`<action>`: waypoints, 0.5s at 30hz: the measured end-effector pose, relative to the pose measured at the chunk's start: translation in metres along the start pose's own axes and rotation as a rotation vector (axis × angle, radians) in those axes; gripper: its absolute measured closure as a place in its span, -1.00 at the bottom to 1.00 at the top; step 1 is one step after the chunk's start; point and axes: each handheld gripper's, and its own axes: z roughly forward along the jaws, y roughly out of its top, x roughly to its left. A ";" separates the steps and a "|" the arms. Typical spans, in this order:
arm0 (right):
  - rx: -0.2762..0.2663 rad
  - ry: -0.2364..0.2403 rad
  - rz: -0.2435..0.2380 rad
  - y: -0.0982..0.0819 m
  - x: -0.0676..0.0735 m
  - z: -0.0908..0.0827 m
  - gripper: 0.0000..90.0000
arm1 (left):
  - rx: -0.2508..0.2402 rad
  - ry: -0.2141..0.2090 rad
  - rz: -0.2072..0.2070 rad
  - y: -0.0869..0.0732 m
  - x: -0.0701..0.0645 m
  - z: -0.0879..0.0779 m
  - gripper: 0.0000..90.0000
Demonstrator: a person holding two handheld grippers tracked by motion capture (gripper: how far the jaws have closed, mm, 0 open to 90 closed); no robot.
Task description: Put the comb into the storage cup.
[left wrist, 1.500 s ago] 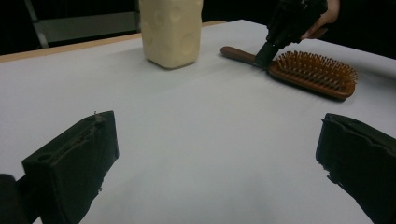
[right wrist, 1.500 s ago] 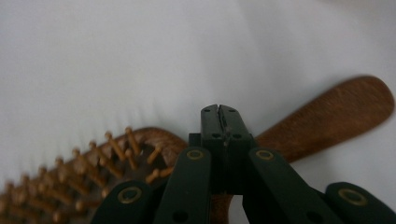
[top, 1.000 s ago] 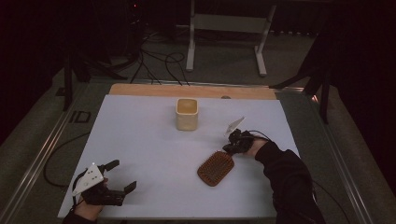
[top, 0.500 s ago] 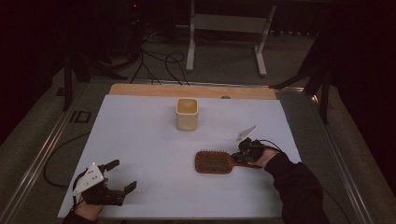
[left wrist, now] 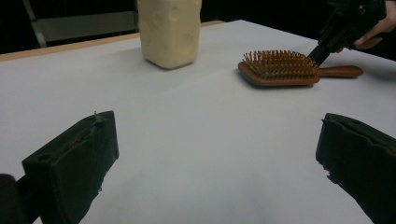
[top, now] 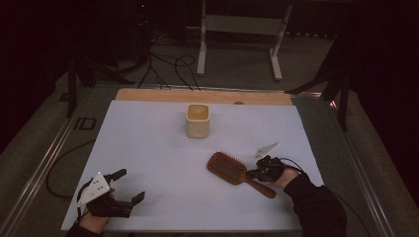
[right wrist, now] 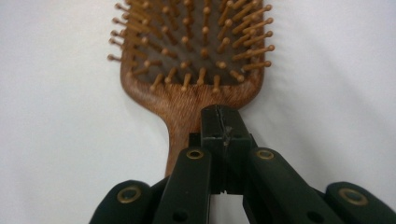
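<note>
While the right gripper (top: 261,173) pushes the hairbrush (top: 232,169) around with its jaws pressed together and nothing held between them, the push should stay slow. Its tip sits at the neck of the brush, where the handle meets the head. The brush lies bristles up on the white table (top: 148,148), in front of the cream cup (top: 198,120). Push low and steady so the tip does not slip off. The left gripper (top: 127,185) rests with jaws wide apart.
</note>
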 end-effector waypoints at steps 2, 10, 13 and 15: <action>-0.006 0.003 0.004 -0.002 0.002 0.000 1.00 | 0.000 0.000 0.000 0.000 0.000 0.000 -1.00; -0.018 0.013 0.019 -0.008 0.005 0.000 1.00 | 0.001 -0.001 0.004 0.000 0.000 0.000 -1.00; -0.018 0.014 0.018 -0.007 0.006 0.000 1.00 | 0.003 -0.002 0.007 0.000 0.000 0.000 -1.00; -0.015 0.014 0.017 -0.007 0.007 -0.001 1.00 | 0.003 -0.002 0.006 0.000 0.000 0.000 -1.00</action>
